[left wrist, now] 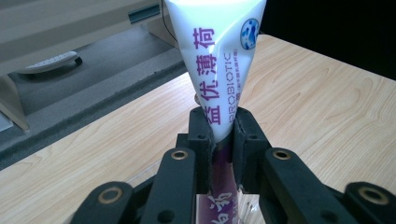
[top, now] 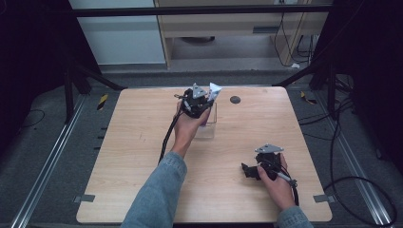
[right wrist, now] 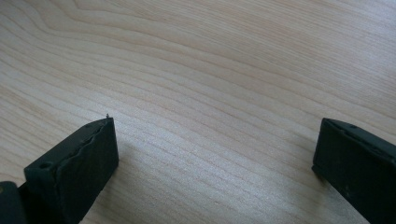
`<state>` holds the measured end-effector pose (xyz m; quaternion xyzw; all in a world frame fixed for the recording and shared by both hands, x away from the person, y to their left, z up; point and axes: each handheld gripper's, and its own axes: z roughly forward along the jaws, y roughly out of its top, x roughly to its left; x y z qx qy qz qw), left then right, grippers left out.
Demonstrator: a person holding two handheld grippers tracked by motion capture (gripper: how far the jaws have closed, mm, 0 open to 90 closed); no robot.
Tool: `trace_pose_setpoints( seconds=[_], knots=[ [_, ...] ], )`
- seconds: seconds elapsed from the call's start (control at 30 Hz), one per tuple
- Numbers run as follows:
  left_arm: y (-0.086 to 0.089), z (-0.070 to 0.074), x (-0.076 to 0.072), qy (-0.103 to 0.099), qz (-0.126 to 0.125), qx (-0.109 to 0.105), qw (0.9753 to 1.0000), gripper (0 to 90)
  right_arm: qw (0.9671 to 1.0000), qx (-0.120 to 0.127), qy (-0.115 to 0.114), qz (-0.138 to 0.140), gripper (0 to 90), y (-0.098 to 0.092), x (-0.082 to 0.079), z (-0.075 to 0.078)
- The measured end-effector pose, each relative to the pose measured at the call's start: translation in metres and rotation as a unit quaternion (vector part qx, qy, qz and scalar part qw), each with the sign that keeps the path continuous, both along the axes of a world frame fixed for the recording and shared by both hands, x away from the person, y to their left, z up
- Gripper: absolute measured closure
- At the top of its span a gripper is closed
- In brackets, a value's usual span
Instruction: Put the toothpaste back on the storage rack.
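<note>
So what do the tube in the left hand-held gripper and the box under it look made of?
Tube: soft glossy plastic, probably; white, printed, creased and pinched flat between the jaws. Box: clear rigid plastic or acrylic, it seems; the table shows through its walls.

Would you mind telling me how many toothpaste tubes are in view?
1: the toothpaste tube is clamped in the left gripper above the clear container at the table's far middle. More may be hidden inside it.
</note>
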<state>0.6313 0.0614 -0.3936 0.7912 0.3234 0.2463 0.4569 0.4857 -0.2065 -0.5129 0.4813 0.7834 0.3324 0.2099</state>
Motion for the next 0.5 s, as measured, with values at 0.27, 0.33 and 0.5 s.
trace_pose_setpoints(
  seconds=[0.27, 0.33, 0.5],
  knots=[
    [-0.0017, -0.0035, -0.0004, 0.004, 0.000, 0.005, 1.0000, 79.1, 1.0000, 0.000, 0.000, 0.000, 0.3, 0.0000, 0.0000, 0.0000],
    [-0.0018, -0.0034, -0.0003, 0.005, 0.000, 0.005, 1.0000, 79.1, 1.0000, 0.000, 0.000, 0.000, 0.3, 0.0000, 0.0000, 0.0000],
    [-0.0034, -0.0051, -0.0001, 0.008, 0.000, 0.012, 0.9999, 79.1, 1.0000, 0.000, 0.000, 0.000, 0.3, 0.0000, 0.0000, 0.0000]
  ],
)
